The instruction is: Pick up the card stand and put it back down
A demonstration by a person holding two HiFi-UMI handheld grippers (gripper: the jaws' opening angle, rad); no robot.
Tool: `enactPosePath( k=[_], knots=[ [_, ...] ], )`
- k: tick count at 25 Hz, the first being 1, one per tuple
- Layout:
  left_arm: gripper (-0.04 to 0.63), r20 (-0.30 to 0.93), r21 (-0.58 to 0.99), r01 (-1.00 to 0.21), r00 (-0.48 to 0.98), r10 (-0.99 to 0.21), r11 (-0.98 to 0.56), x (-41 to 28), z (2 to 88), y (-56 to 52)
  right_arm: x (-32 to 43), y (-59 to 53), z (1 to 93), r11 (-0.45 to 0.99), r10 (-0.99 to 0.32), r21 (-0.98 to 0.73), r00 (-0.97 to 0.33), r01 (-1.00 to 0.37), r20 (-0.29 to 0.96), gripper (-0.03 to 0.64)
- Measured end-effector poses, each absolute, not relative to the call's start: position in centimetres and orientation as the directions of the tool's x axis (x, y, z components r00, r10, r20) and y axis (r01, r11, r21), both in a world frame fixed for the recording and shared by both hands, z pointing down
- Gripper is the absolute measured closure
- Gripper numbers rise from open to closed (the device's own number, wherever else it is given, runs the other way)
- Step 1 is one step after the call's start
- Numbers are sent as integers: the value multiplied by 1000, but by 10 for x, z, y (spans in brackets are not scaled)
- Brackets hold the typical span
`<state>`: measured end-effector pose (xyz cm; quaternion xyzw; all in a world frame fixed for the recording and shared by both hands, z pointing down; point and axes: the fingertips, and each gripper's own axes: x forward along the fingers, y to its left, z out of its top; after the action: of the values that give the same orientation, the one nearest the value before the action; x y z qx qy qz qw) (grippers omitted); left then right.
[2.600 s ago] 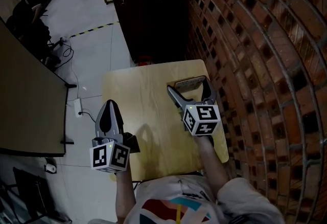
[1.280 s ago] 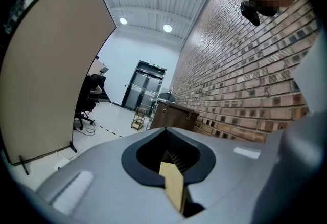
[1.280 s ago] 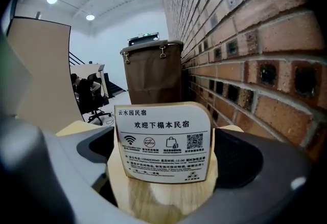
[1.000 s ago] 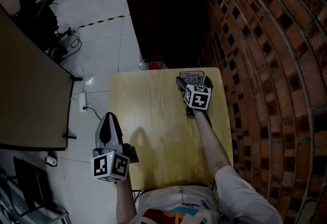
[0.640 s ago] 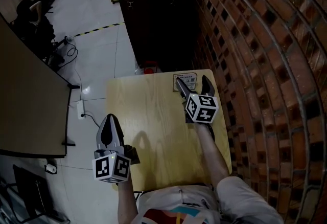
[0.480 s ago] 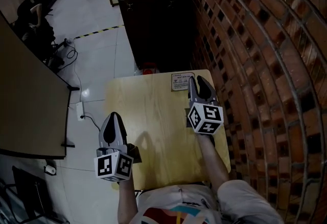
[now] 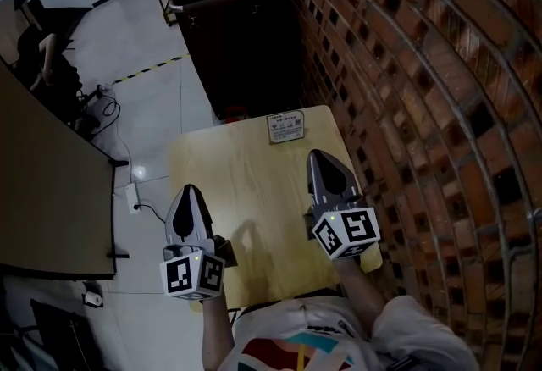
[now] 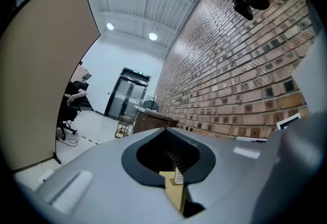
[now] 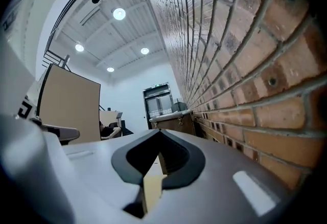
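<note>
The card stand (image 7: pixel 286 126), a small white printed sign, rests on the far edge of the light wooden table (image 7: pixel 246 191) with nothing touching it. My right gripper (image 7: pixel 318 156) is shut and empty, pulled back on the table's right side with its tips pointing at the stand from a short way off. My left gripper (image 7: pixel 187 191) is shut too, holds nothing, and hovers over the table's near left edge. In the left gripper view (image 8: pixel 166 129) and the right gripper view (image 9: pixel 158 131) the grey jaws meet, with only table wood showing behind them.
A brick wall (image 7: pixel 406 64) runs close along the table's right side. A dark cabinet (image 7: pixel 241 39) stands just beyond the table's far edge. A tall partition board (image 7: pixel 42 191) and floor cables (image 7: pixel 127 183) lie to the left.
The right gripper has let go of the card stand, drawn back toward the person and shut. The stand stays at the far edge. The left gripper has barely moved.
</note>
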<state>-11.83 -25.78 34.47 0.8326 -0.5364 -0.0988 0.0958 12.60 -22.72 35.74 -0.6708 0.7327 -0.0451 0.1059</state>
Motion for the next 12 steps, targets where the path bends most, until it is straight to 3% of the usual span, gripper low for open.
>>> enactPosePath(
  k=[12],
  knots=[
    [591,-111,240,-859,439,-892,-452,-105,327,-238,126,-184,343,58,-991,-159,-37,-986,-131,617]
  ],
)
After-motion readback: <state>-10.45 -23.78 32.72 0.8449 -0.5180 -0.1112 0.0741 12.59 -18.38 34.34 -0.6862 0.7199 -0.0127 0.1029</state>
